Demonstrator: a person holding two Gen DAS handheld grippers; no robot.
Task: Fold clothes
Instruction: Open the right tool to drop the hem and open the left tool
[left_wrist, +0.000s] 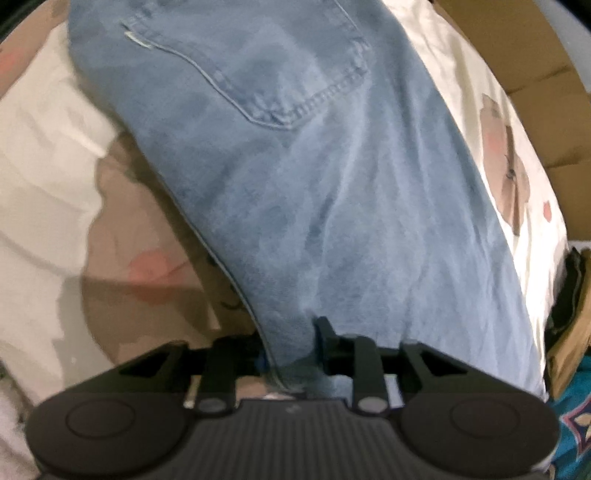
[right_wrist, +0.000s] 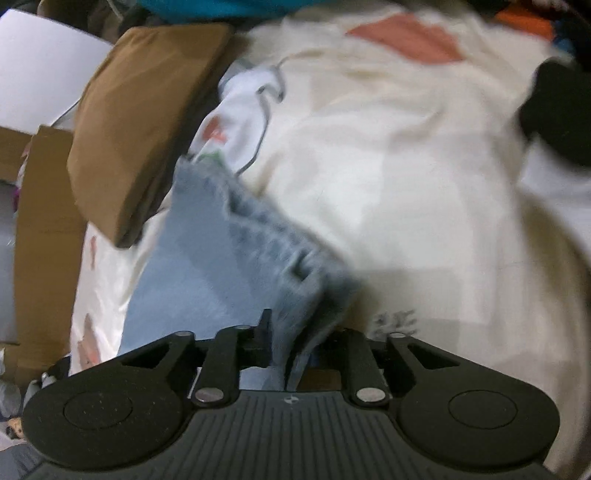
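Denim jeans (left_wrist: 314, 192) lie spread across a cream printed sheet (left_wrist: 48, 147) — the left gripper (left_wrist: 291, 354) has an edge of the fabric between its partly parted jaws, the right gripper (right_wrist: 295, 343) likewise at the frayed hem (right_wrist: 280, 251), whether either pinches I cannot tell.

you're looking at faded blue denim jeans (left_wrist: 314, 177) with stitched seams, lying on a soft cream cotton sheet (right_wrist: 388, 177). your grippers (left_wrist: 291, 354) are matt black plastic with ribbed bodies. beside them sit a smooth brown cloth bundle (right_wrist: 140, 122) and matt cardboard (right_wrist: 44, 258).
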